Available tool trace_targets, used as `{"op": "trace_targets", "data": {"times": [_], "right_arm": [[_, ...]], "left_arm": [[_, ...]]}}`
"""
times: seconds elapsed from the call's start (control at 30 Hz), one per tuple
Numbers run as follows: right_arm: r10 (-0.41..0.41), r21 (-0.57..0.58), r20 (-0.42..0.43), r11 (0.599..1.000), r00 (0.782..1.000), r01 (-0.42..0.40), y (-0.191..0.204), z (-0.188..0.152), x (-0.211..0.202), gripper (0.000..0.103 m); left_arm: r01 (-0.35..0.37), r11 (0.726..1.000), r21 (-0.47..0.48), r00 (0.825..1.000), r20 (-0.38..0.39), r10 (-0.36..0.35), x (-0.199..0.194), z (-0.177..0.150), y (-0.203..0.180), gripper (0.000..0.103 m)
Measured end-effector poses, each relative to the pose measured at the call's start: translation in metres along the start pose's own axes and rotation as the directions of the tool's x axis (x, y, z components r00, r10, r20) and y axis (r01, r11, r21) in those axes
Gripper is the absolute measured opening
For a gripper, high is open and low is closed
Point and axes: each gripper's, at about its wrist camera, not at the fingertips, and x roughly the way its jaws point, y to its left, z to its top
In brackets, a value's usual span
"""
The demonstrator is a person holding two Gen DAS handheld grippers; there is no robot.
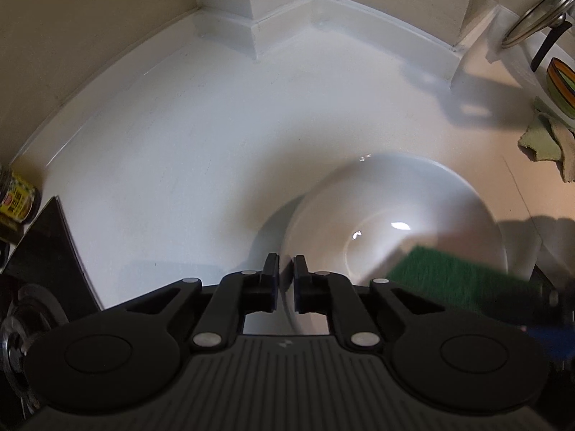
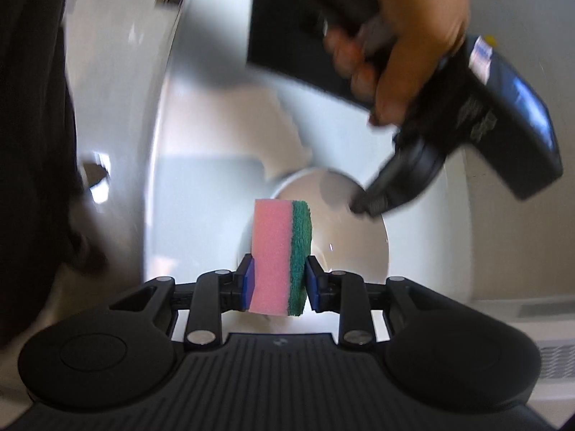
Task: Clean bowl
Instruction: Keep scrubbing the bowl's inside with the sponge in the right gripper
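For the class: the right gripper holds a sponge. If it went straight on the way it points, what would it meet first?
Probably the white bowl: the sponge held by the right gripper points at its inside, so the sponge would touch first. Depth is uncertain.

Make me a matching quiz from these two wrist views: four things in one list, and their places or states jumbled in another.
Things:
1. sponge
2. bowl
3. jar
4. lid

Places or states:
A. far left on the counter, yellow label
B. clamped in the right gripper
C. rim between the left gripper's fingers
D. top right, glass with a metal rim

Pairs: 1-B, 2-C, 3-A, 4-D
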Motion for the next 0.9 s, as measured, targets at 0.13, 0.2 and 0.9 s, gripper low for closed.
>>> {"op": "trace_targets", "data": {"times": [0.13,0.2,0.9], "right_arm": [[-0.02,-0.068,-0.03,0.998,0.999,0.018,0.005,-0.006,0.0,0.025],[-0.051,-0.129,-0.061,0.991,0.997,0.042,0.01,-0.013,0.002,0.025],[-0.018,-0.03,0.005,0.999,1.0,0.019,0.006,-0.015,-0.018,0.025]], "left_arm": [[0.007,0.999,0.051,1.0,0.003,-0.007,0.005,0.008,-0.002,0.01],[0.014,0.999,0.049,1.0,0.005,-0.015,0.006,0.01,0.0,0.01],[-0.019,1.0,-0.018,1.0,0.005,0.019,0.002,-0.004,0.003,0.013]]}}
